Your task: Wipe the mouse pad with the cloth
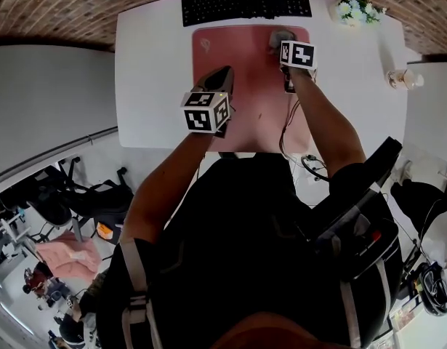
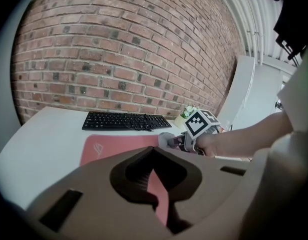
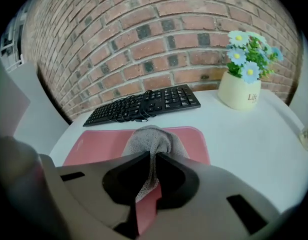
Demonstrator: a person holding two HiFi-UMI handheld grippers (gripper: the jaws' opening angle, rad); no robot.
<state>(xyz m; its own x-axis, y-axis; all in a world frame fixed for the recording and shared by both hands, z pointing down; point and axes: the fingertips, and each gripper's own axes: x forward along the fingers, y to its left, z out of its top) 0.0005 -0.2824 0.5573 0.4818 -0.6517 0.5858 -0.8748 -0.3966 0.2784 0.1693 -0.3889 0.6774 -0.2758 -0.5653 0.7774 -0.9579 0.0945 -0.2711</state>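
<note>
A pink mouse pad (image 1: 245, 86) lies on the white table (image 1: 150, 86), just in front of a black keyboard (image 1: 245, 4). My right gripper (image 1: 283, 44) is at the pad's far right corner, shut on a grey cloth (image 1: 278, 36). In the right gripper view the cloth (image 3: 154, 140) bunches out ahead of the jaws and rests on the pad (image 3: 98, 146). My left gripper (image 1: 223, 73) hovers over the pad's left middle. Its jaws (image 2: 152, 154) stand shut with nothing between them. From there I see the pad (image 2: 113, 146), the cloth (image 2: 166, 139) and the right gripper (image 2: 178, 142).
A white pot of blue and white flowers (image 1: 360, 7) stands at the table's far right corner, right of the keyboard (image 3: 143, 104). A clear glass item (image 1: 403, 78) sits at the right edge. Cables (image 1: 288, 129) hang off the front edge. A brick wall backs the table.
</note>
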